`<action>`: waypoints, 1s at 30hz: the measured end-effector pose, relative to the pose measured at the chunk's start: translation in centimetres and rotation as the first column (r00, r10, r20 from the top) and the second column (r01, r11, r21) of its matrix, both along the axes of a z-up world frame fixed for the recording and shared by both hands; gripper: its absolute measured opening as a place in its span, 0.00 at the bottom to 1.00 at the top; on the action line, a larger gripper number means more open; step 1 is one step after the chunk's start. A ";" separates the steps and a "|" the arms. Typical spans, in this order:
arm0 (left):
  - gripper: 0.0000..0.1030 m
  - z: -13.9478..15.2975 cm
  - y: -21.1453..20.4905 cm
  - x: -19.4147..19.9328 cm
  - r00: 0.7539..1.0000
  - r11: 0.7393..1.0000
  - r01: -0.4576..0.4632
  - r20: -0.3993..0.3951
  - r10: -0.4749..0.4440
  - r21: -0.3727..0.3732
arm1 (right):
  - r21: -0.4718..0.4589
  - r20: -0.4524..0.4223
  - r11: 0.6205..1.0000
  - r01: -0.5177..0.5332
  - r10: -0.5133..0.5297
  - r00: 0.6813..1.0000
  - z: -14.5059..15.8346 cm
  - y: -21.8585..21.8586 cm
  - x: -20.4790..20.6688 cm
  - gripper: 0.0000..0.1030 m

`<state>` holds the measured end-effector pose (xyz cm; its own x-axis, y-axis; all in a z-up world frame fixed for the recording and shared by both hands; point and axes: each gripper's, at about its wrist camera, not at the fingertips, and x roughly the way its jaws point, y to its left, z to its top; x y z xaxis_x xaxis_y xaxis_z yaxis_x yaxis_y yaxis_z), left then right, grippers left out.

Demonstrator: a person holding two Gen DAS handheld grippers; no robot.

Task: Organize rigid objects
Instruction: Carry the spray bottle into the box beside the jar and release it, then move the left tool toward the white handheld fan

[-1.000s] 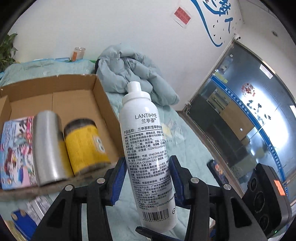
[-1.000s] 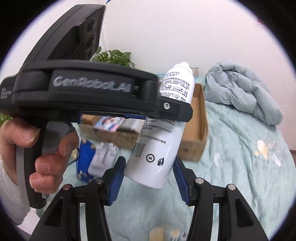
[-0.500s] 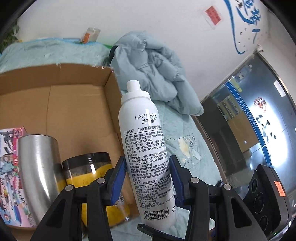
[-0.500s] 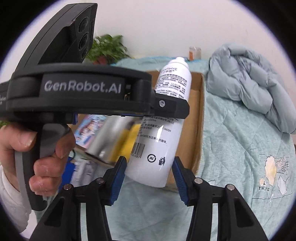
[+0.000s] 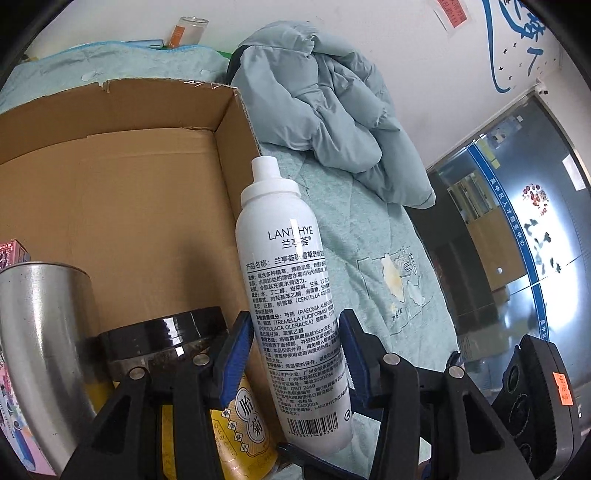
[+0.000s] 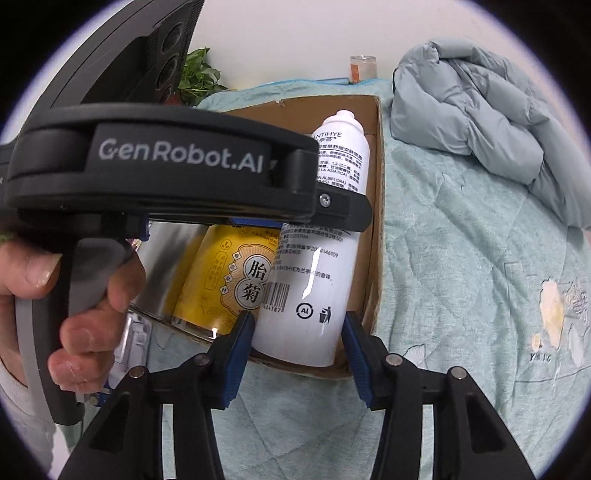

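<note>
My left gripper point(image 5: 291, 354) is shut on a white LANTHYE spray bottle point(image 5: 288, 295) and holds it over the right end of an open cardboard box point(image 5: 129, 206). In the box lie a steel tumbler point(image 5: 40, 350), a yellow jar with a black lid point(image 5: 177, 343) and a pink carton point(image 5: 11, 254). In the right wrist view the bottle point(image 6: 317, 258) sits inside the box point(image 6: 373, 236) next to the yellow jar point(image 6: 229, 273), with the left gripper's body point(image 6: 177, 162) clamped across it. My right gripper point(image 6: 297, 347) is open, its pads on either side of the bottle's base without touching.
The box rests on a pale green quilt point(image 5: 369, 266). A grey-blue padded jacket point(image 5: 332, 110) lies bunched behind the box to the right. A small glass jar point(image 5: 188, 33) and a plant point(image 6: 199, 77) stand by the back wall. A glass door point(image 5: 517, 221) is at right.
The left gripper has carried the bottle forward and down into the right end of the box, beside the yellow jar. The right gripper has followed behind, still open.
</note>
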<state>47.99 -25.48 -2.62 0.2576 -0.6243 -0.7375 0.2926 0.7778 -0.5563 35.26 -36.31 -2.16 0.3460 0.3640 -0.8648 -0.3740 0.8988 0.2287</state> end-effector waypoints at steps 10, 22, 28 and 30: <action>0.61 4.5 4.3 -5.5 0.983 0.998 -0.058 0.179 0.050 0.039 | -0.071 0.108 0.995 0.064 -0.056 0.993 2.0 -0.1 -3.5 0.56; 1.00 7.2 14.0 -24.2 0.769 0.892 -0.388 0.615 0.174 0.233 | -0.152 0.266 0.978 0.146 -0.102 0.959 2.0 1.6 -14.1 0.82; 1.00 9.9 17.9 -31.0 0.729 0.847 -0.460 0.658 0.188 0.267 | -0.139 0.279 0.980 0.139 -0.096 0.955 3.5 3.1 -17.6 0.82; 1.00 11.1 19.1 -33.1 0.728 0.835 -0.474 0.657 0.194 0.278 | -0.136 0.285 0.982 0.131 -0.088 0.954 4.0 3.6 -18.8 0.82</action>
<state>14.86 -6.42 8.53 0.8485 -0.0924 -0.5210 0.1199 0.9926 0.0192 16.50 -32.71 1.86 0.6096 0.1825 -0.7714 -0.3001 0.9538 -0.0116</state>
